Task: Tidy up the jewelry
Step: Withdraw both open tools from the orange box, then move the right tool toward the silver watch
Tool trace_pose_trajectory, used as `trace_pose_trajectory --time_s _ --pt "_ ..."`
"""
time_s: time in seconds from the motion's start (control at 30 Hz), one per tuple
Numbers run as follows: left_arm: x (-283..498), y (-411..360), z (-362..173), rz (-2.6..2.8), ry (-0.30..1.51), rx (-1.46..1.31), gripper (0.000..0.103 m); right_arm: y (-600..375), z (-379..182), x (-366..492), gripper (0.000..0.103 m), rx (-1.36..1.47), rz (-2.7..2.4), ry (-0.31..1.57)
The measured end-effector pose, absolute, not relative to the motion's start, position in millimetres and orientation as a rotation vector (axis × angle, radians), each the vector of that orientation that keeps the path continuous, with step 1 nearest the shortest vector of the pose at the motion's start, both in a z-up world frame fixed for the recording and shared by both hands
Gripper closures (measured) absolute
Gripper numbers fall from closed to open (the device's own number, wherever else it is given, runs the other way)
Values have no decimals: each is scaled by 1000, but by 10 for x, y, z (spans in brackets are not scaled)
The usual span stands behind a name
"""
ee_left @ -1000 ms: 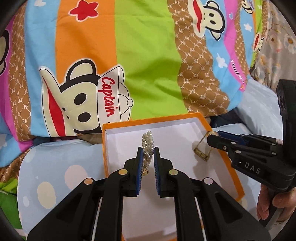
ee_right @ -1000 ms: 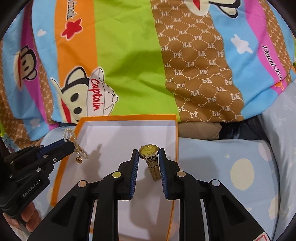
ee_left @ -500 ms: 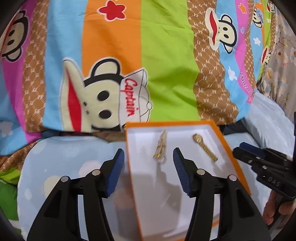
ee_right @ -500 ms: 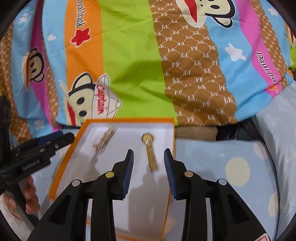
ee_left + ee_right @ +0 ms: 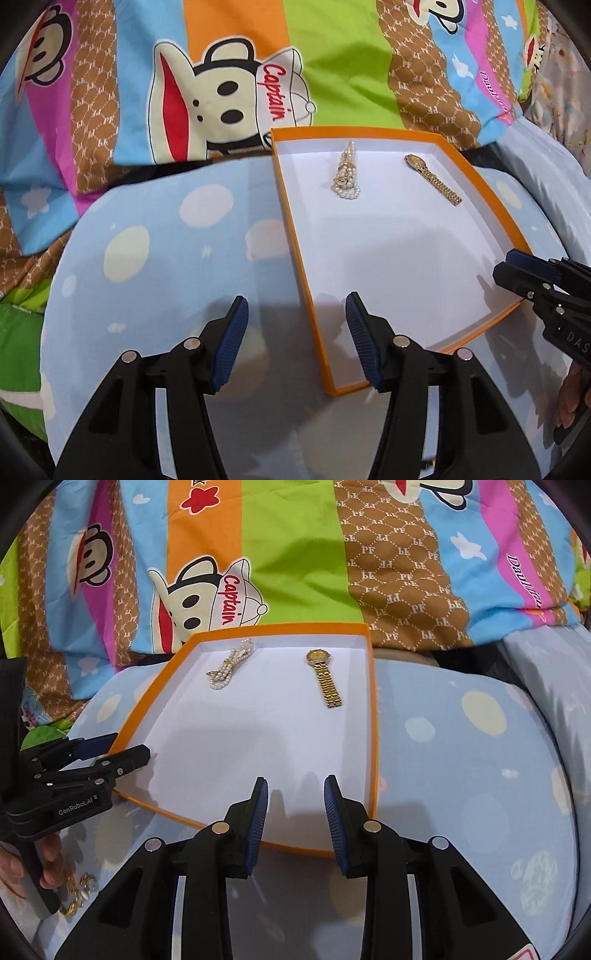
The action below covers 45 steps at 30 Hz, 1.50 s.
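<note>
Both pieces are down and both tools have pulled back, jaws spread and empty!

Pearl bracelet (image 5: 346,175) lies far-left in the orange box (image 5: 491,206), gold watch (image 5: 325,677) far-right; left tool (image 5: 297,341) and right tool (image 5: 295,816) have retreated to the near edge, while more gold jewelry (image 5: 75,893) waits on the bed by the left hand.

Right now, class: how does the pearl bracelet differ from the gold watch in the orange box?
The pearl bracelet is white beads, bunched in loops; the gold watch is metal links, stretched out straight. The bracelet lies left, the watch right. Both rest loose on the white floor of the orange box, near its far wall.
</note>
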<state>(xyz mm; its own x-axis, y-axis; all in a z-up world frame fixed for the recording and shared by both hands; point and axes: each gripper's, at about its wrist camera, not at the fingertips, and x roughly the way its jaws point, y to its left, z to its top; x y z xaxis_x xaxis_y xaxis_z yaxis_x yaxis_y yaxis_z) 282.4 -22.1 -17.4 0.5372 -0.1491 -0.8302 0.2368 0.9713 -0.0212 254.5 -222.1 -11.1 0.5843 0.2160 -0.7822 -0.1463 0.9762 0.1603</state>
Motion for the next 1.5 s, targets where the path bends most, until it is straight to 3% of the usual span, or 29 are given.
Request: trace_pose_trajectory --time_s 0.47,0.53,0.6,0.63,0.93,1.23,1.5 --pt "2171 -70 -84 -247 972 18 50 -2335 71 1784 74 164 202 885" --pt "2057 22 73 -250 926 -22 44 -2393 213 1576 70 197 212 844" --pt "1828 153 266 -222 845 -29 28 -2384 285 1307 70 180 211 828" --pt "1699 216 327 -208 813 -24 27 -2370 285 1177 70 176 213 830" --pt "931 628 188 -112 813 -83 26 -1992 69 450 70 367 266 915" --pt "598 808 -25 -76 800 -153 26 -1762 -159 606 69 481 159 987" --pt "577 813 -69 -79 799 -159 26 -1631 -202 831 70 432 29 941"
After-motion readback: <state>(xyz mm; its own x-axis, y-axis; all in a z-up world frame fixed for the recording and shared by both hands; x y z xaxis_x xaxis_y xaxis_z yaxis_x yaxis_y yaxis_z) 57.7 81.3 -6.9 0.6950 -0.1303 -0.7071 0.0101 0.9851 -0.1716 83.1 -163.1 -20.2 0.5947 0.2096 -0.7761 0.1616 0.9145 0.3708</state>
